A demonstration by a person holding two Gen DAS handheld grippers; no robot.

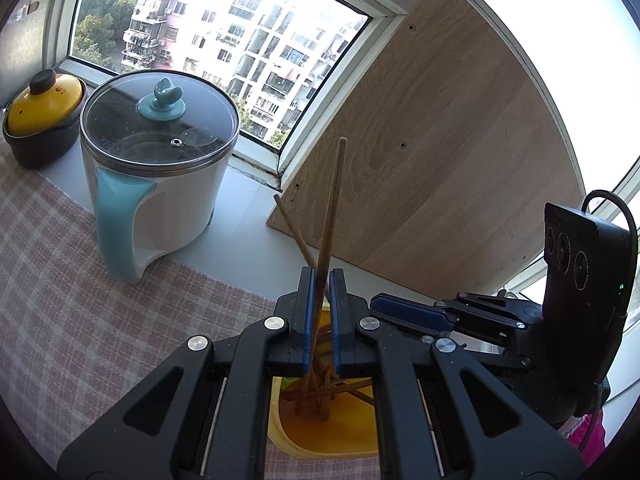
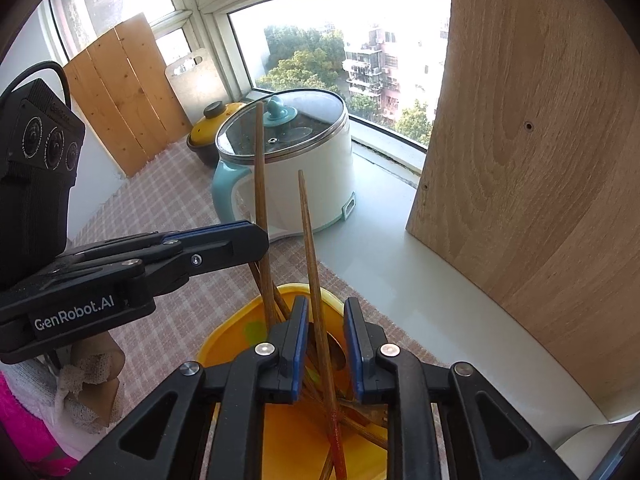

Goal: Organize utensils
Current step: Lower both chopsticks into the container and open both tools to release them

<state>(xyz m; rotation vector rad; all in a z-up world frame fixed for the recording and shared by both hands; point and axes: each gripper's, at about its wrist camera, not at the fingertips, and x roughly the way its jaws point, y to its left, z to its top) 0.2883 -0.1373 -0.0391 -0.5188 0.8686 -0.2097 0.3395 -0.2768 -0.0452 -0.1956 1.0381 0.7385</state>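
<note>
Here, both grippers are hovering over a yellow holder (image 2: 240, 344) standing on the checked cloth of the surface (image 1: 80, 300), with wooden chopsticks leaning inside it. The left gripper (image 1: 321, 280) is keeping its fingers pressed together on one chopstick (image 1: 334, 200), pinching it partway up its length; that stick's long axis is running nearly upright, its free end pointing toward 12 o'clock in the left wrist view and its lower end dipping into the holder. A second, loose chopstick (image 1: 290, 224) is leaning away toward 11 o'clock behind it.

The right gripper (image 2: 325, 312) is holding its fingers spread, and a reddish-tipped chopstick (image 2: 310, 248) is standing in the gap between them, closer to the left-hand pad; it looks free of both pads, though the fisheye makes a light contact hard to rule out. Its axis is slanting from 6 o'clock, down in the holder, up toward 12 o'clock.

The relation that matters for the coming move is probably this: each stick is lying straight ahead of its own fingers, along the line they point, so the left hand's stick can only settle by sliding down its own length into the holder. The left gripper is coming in from 9 o'clock in the right wrist view, just beside the other stick, so the two are crowding one another. The white pot (image 1: 160, 160) and yellow-lidded pot (image 1: 44, 100) are standing well apart by the window.
</note>
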